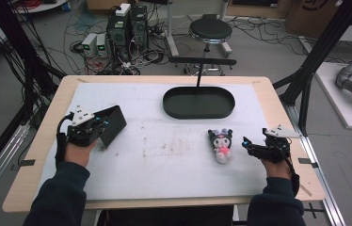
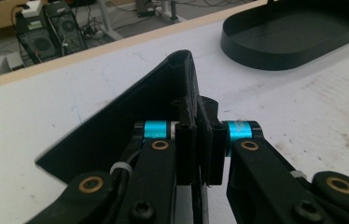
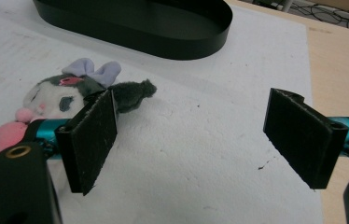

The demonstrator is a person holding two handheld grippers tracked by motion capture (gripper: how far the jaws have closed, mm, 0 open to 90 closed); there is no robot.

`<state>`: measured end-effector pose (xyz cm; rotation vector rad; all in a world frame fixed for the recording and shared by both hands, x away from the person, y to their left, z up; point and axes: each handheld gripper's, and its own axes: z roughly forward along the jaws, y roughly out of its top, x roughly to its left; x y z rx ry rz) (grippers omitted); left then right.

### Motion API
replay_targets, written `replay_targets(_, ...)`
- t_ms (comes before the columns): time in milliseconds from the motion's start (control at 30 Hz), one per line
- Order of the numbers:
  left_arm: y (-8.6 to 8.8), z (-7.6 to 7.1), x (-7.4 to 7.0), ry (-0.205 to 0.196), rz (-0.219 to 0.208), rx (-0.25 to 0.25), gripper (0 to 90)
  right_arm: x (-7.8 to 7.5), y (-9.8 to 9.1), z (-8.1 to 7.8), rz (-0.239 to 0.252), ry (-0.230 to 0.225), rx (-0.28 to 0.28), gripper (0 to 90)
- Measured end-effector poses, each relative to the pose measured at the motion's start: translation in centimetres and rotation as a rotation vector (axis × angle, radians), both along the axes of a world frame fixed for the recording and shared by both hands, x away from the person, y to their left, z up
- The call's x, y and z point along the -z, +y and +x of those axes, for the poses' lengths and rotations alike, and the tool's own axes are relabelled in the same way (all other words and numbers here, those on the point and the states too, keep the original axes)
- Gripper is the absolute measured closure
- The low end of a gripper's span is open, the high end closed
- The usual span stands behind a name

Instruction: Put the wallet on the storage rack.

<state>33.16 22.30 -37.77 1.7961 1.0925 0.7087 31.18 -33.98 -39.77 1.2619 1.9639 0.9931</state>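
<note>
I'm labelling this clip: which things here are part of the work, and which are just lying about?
In the work: black plate, clamped upright by left gripper; plush toy, beside open right gripper; oval tray.

Lying about: stool, computer towers, floor cables.

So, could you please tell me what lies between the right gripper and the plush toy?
Nothing: in the high view, bare white mat separates the right gripper from the plush toy.

Looking down and forward over the whole bench [image 1: 174, 188] from above; riding low and close behind each claw, both sharing the black oval tray [image 1: 198, 102].
</note>
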Motion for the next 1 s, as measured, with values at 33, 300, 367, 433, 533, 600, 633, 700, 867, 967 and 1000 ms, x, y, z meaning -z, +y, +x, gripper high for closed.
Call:
replay_targets(33,-0.1,-0.1,0.2,0.004,-0.01,0.0,85.7,0.0,0.0,0.0,0.001,-0.002,0.0,17.7)
replay_targets(300,-1.0,-1.0,1.0,0.055,-0.082,0.047,85.7,0.0,-0.1,0.0,0.006,-0.002,0.002,17.7)
replay_targets(367,-1.2,-1.1,1.0,0.062,-0.097,0.059,85.7,0.0,0.0,0.0,0.007,-0.001,0.002,17.7)
replay_targets(433,-1.4,-1.2,1.0,0.066,-0.109,0.068,85.7,0.0,0.0,0.0,0.007,-0.002,0.001,17.7)
replay_targets(533,-1.7,-1.2,1.0,0.079,-0.122,0.088,85.6,0.0,0.0,0.0,0.004,-0.001,-0.003,17.7)
replay_targets(600,-2.0,-1.2,1.0,0.076,-0.118,0.092,85.6,0.0,0.1,0.1,0.004,0.0,-0.002,17.7)
replay_targets(633,-2.1,-1.2,1.0,0.073,-0.113,0.092,85.6,0.0,0.1,0.1,0.003,0.001,-0.002,17.7)
replay_targets(700,-2.2,-1.2,1.1,0.069,-0.109,0.105,85.2,0.0,0.1,0.1,0.004,0.0,-0.003,17.7)
replay_targets(867,-1.9,-1.4,0.7,-0.039,-0.115,0.141,59.6,0.1,0.0,0.1,0.007,0.003,-0.002,17.7)
replay_targets(967,-1.7,-1.3,0.1,-0.13,-0.074,0.131,39.0,0.1,-0.1,0.0,0.006,0.003,-0.001,17.7)
replay_targets(1000,-1.6,-1.1,-0.1,-0.143,-0.061,0.118,32.6,0.1,-0.1,0.0,0.007,0.004,-0.002,17.7)
